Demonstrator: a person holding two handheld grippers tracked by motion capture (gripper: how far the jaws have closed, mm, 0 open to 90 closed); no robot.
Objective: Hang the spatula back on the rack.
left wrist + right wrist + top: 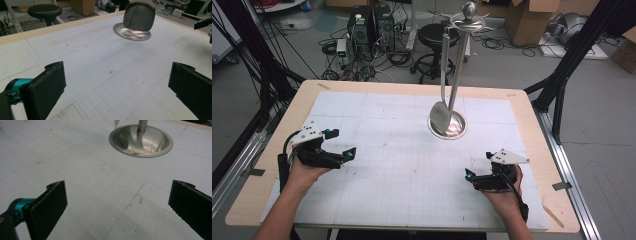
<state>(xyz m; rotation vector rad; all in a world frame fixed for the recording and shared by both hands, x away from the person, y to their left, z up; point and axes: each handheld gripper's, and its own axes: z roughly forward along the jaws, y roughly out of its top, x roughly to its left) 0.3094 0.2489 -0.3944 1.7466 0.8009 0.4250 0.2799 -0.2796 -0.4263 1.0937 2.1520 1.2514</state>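
No brand, label or readable writing shows anywhere; the white mat [412,165] on the table [542,150] carries only a faint pencilled grid and small dark specks.

Nearest, 2 forearms enter from the near edge, both cut off by the frame. The left hand [302,172] grips the left gripper [341,143] at the near left of the mat, pointing right and slightly far; its jaws stand wide apart with only bare mat between them. The right hand [507,192] holds the right gripper [471,176] at the near right, pointing left; in the right gripper view its jaws are also spread wide with nothing between them, though from above its tips are too small to separate.

Farther off, right of centre, stands the utensil stand [460,60] on its round steel base [457,131], well apart from both grippers. 1 spatula [440,116] hangs from it, blade just above the base. The right gripper view cuts off the pole and most of the spatula; the left gripper view crops the blade's top.
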